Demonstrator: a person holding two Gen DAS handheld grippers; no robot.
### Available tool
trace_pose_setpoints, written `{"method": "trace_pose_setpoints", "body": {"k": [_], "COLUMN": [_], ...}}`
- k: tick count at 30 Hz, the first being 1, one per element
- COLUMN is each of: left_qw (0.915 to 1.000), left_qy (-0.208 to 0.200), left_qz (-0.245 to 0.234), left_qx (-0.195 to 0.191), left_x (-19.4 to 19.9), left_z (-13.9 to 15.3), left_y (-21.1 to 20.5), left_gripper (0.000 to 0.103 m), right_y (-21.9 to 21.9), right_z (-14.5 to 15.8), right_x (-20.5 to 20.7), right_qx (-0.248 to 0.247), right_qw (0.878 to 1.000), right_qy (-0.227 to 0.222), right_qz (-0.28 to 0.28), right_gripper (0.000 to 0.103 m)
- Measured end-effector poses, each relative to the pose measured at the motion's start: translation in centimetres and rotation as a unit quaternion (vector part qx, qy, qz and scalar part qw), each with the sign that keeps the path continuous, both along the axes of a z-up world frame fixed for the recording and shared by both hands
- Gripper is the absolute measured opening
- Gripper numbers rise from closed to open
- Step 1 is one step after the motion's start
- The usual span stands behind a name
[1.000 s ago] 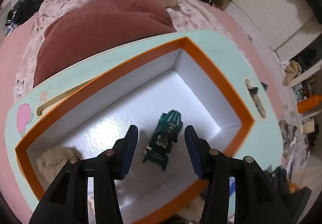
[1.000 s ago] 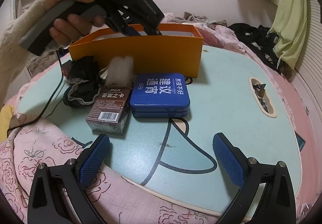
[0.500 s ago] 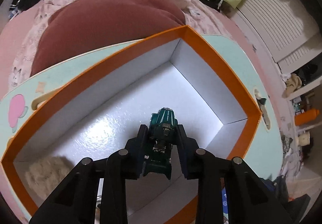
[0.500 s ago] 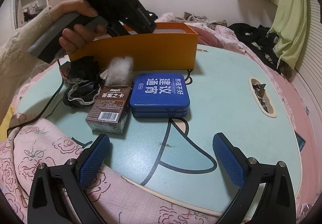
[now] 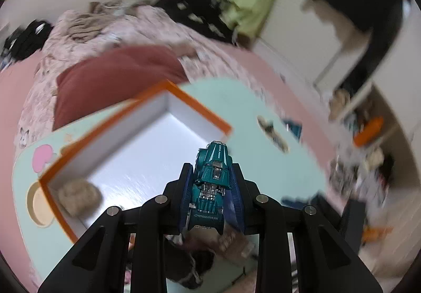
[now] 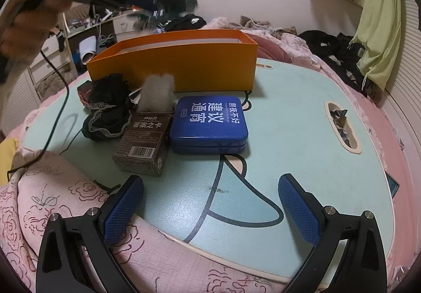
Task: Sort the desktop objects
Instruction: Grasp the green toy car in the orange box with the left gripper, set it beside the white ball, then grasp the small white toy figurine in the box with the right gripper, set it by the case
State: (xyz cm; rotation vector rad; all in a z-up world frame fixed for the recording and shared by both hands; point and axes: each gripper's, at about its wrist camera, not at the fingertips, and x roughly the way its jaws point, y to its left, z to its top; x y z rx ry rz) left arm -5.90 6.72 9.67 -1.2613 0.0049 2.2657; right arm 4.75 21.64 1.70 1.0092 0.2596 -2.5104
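The left gripper [image 5: 211,187] is clenched on a teal toy car [image 5: 211,185], holding it above the orange box [image 6: 184,61] on the pale green lap table [image 6: 289,135]. The right gripper [image 6: 210,211] hangs released, its 2 blue pads wide apart, near a blue tin [image 6: 209,124] and a brown card box [image 6: 144,143].
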Motion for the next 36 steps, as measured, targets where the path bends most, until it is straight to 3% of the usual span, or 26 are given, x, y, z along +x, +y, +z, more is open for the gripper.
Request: {"method": "trace_pose_setpoints", "body": {"k": [5, 10, 12, 14, 15, 23, 30, 32, 36], "left_qw": [0.9979, 0.9993, 0.9998, 0.9997, 0.9993, 0.9941, 0.9916, 0.9939, 0.9949], "left_qy": [0.001, -0.012, 0.000, 0.013, 0.018, -0.046, -0.028, -0.022, 0.031], "left_qz": [-0.008, 0.003, 0.007, 0.017, 0.028, 0.073, 0.109, 0.099, 0.094], "left_qx": [-0.065, -0.036, -0.019, -0.014, -0.019, -0.065, -0.065, -0.044, -0.018], "left_x": [-0.5, -0.3, 0.7, 1.9, 2.4, 1.9, 0.8, 1.7, 5.5], "left_z": [-3.1, -3.6, -2.7, -2.0, -1.8, -5.0, -5.2, -4.6, -2.2], "left_y": [2.4, 1.3, 0.0, -1.2, -1.9, -5.2, -6.6, -7.0, -7.8], "left_gripper": [0.030, 0.033, 0.042, 0.064, 0.065, 0.065, 0.065, 0.065, 0.065], "right_y": [0.0, 0.0, 0.0, 0.1, 0.0, 0.1, 0.1, 0.1, 0.2], "right_z": [0.0, 0.0, -0.1, -0.1, -0.1, 0.0, 0.0, 0.0, 0.0], "right_x": [0.0, 0.0, 0.0, 0.0, 0.0, 0.0, 0.0, 0.0, 0.0], "right_qx": [0.000, 0.000, 0.000, 0.000, 0.000, 0.000, 0.000, 0.000, -0.001], "right_qw": [1.000, 1.000, 1.000, 1.000, 1.000, 1.000, 1.000, 1.000, 1.000], "right_qy": [0.000, 0.000, 0.000, 0.000, 0.000, 0.001, 0.001, 0.001, 0.001], "right_qz": [0.000, 0.000, 0.000, 0.000, 0.000, 0.000, 0.000, 0.000, 0.000], "right_gripper": [0.102, 0.102, 0.102, 0.102, 0.102, 0.102, 0.102, 0.102, 0.102]}}
